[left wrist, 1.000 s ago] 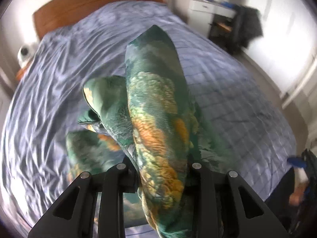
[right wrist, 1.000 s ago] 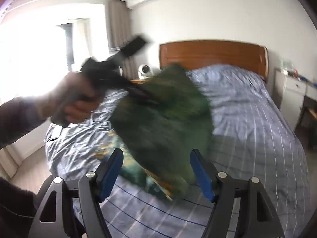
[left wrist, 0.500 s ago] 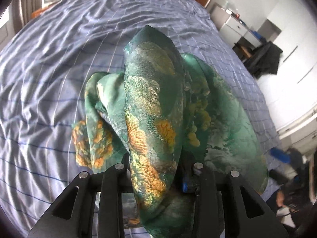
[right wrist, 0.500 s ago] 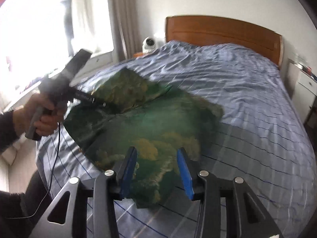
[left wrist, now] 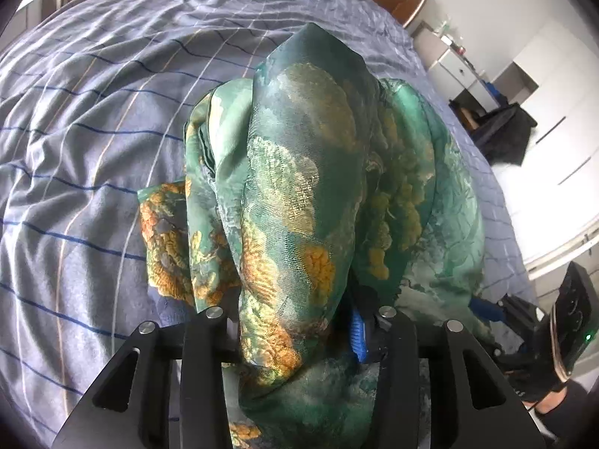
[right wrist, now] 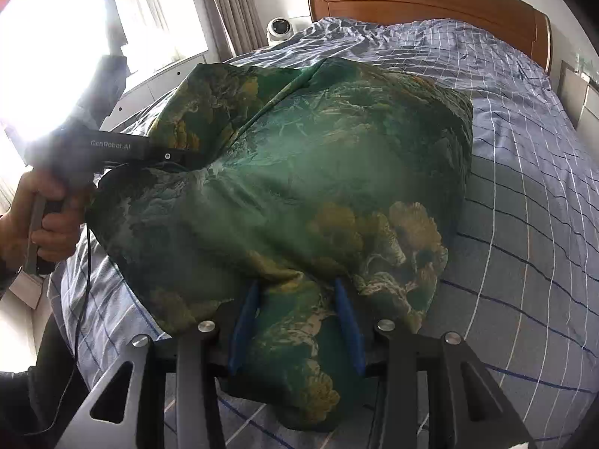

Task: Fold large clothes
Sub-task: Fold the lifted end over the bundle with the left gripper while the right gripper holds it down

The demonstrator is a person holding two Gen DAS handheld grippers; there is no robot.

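We note the green and gold printed garment spread in a loose heap on the bed, over its blue checked sheet, on the side nearer the window.

Left tool: a thick fold of the garment runs up between its fingers and covers most of the view. A blue pad shows on the right finger, beside the cloth. Its jaws have just been opening; they stand narrow with the cloth between them, and we cannot tell whether the pads press on it.

Right tool: narrow, its two blue pads closed against a bunched fold of the garment, which hangs down between them toward the camera.

In the right wrist view a hand holds the left tool's grip at the left edge; its black body reads "GenRobot.AI" in pale letters. A black cable hangs from it.

Wooden headboard at the far end of the bed. A small white camera sits beside it, near the curtain.

No writing is legible on the garment.
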